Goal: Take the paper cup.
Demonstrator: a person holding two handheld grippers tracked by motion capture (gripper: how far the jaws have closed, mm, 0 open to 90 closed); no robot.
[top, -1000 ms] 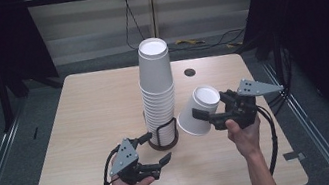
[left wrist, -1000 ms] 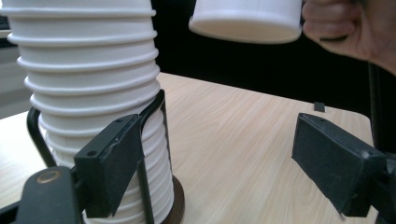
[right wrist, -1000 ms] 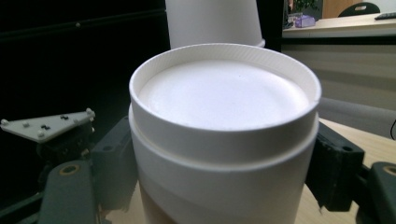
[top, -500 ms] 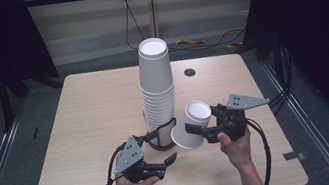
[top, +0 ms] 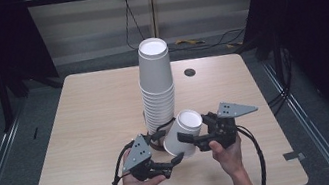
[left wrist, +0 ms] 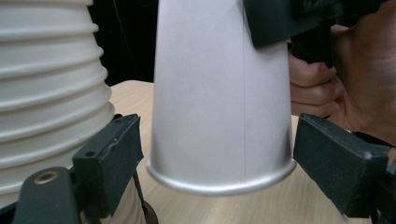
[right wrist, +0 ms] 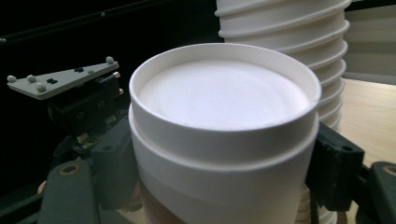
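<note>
1. While pinched near its closed end between the pads of the right gripper [top: 195, 132]: upturned paper cup [top: 183, 139], tilted in the air above the table [top: 85, 116], just right of the cup stack [top: 157, 88].
2. Long axis slanting from closed end, up and right, to wide rim, down and left.
3. Rim aimed straight at the left gripper [top: 169, 147], the nearer one to that end.
4. Left jaws spread, just been opening, flanking the rim without touching.
5. Likely next: closing on the rim end.
</note>
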